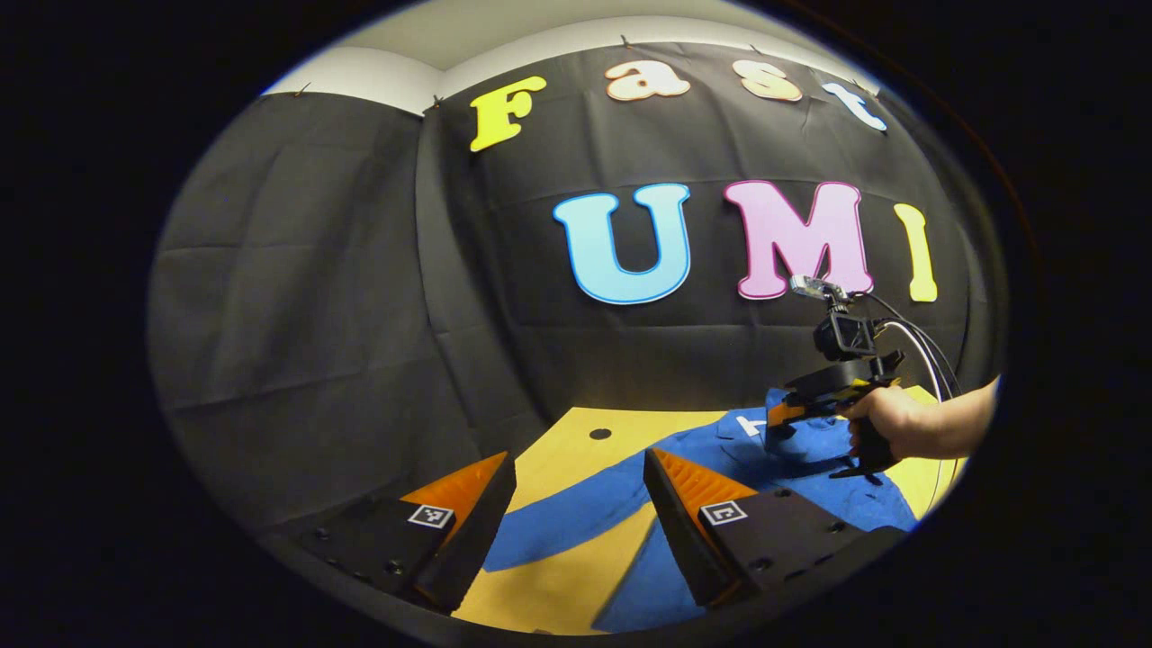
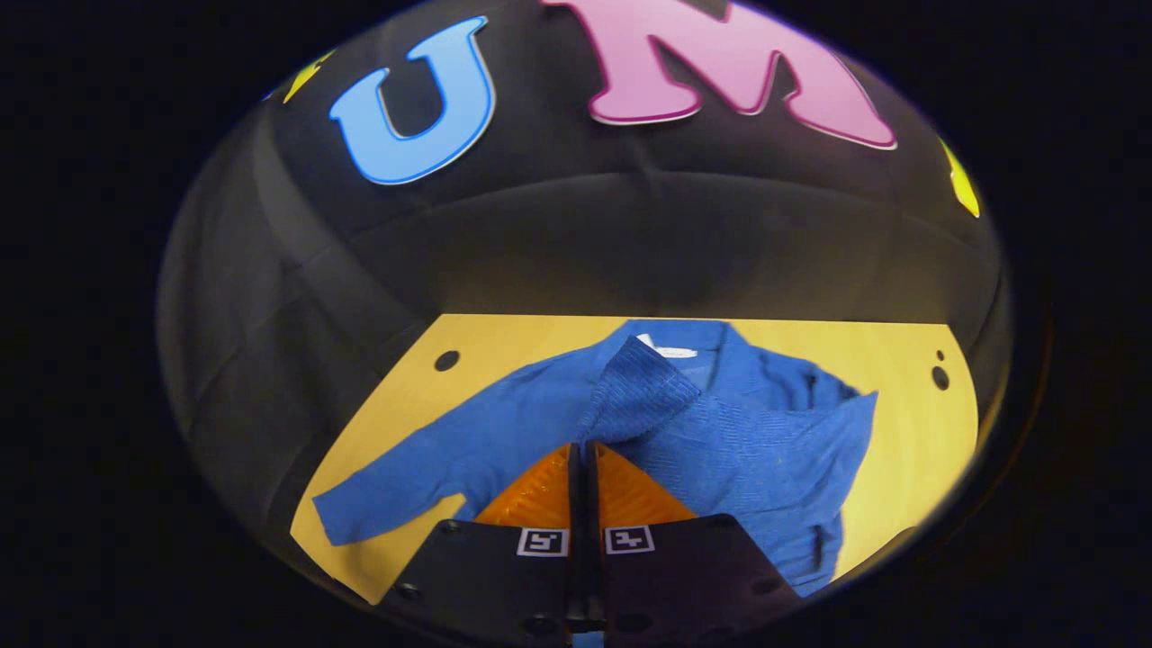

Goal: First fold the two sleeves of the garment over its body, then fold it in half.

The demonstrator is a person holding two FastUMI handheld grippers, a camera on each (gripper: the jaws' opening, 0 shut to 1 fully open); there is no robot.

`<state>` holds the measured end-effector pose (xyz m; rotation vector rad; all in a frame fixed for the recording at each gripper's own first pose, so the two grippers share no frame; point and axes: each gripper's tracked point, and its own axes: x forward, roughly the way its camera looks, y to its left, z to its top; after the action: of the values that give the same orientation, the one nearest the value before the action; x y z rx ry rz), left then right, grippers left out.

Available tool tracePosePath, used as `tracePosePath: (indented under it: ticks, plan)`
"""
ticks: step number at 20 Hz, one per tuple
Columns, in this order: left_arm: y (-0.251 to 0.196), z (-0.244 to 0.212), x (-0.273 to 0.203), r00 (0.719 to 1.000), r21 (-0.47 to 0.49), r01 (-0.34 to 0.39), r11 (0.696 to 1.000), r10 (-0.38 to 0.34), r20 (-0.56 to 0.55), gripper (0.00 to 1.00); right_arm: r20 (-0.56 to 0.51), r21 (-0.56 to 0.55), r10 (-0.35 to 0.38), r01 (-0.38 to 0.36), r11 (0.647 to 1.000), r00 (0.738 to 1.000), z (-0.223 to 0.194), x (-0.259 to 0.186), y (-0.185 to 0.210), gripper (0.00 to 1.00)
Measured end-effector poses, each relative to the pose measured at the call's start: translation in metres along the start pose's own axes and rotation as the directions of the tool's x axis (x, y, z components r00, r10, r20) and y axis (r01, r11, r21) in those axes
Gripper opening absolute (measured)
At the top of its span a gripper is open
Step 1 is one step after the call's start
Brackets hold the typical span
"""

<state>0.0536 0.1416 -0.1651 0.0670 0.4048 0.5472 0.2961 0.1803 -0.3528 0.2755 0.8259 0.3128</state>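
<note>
A blue garment point(image 2: 720, 432) lies on a yellow table point(image 2: 909, 423) before the booth's black wall point(image 2: 630, 243). Its one sleeve point(image 2: 432, 477) stretches flat out toward the view's left, its cuff near the table's near edge. The other sleeve point(image 2: 643, 387) is drawn across the body, and its ribbed cuff stands raised above the chest. The right gripper point(image 2: 583, 450) has its fingers pressed together with that sleeve's cloth pinched between their tips. A white tag point(image 2: 666, 346) shows inside the collar at the far side. Dark round holes point(image 2: 446, 360) mark the table near its far corners.
</note>
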Motion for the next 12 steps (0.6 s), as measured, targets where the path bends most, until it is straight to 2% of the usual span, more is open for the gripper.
tracePosePath:
  ticks: [4,5,7,8,9,10,12]
  plan:
    - [0.016,-0.032,0.03,0.999,-0.092,-0.009,0.996,0.005,-0.039,0.82,-0.038,0.031,0.06,-0.059,0.998,0.997,-0.033,0.037,0.042,0.01]
    - [0.019,-0.041,0.038,0.999,-0.117,-0.014,0.993,0.009,-0.043,0.82,-0.041,0.049,0.07,-0.068,0.996,0.997,-0.038,0.043,0.05,0.07]
    - [0.024,-0.059,0.054,0.997,-0.165,-0.029,0.986,0.018,-0.07,0.82,-0.046,0.049,0.075,-0.073,0.996,0.996,-0.05,0.059,0.054,0.57]
    - [0.03,-0.071,0.062,0.996,-0.186,-0.038,0.982,0.022,-0.087,0.82,-0.041,0.028,0.049,-0.048,0.998,0.998,-0.053,0.061,0.047,0.57]
    - [0.033,-0.085,0.069,0.994,-0.199,-0.046,0.979,0.025,-0.111,0.82,-0.025,0.009,0.042,-0.041,0.999,0.999,-0.051,0.057,0.043,0.49]
    - [0.037,-0.096,0.075,0.99,-0.205,-0.06,0.977,0.032,-0.137,0.82,0.001,-0.008,0.033,-0.033,0.999,0.999,-0.047,0.055,0.039,0.57]
    - [0.049,-0.121,0.086,0.978,-0.209,-0.099,0.973,0.056,-0.201,0.83,0.08,-0.044,0.019,-0.015,0.999,0.997,-0.035,0.043,0.033,0.8]
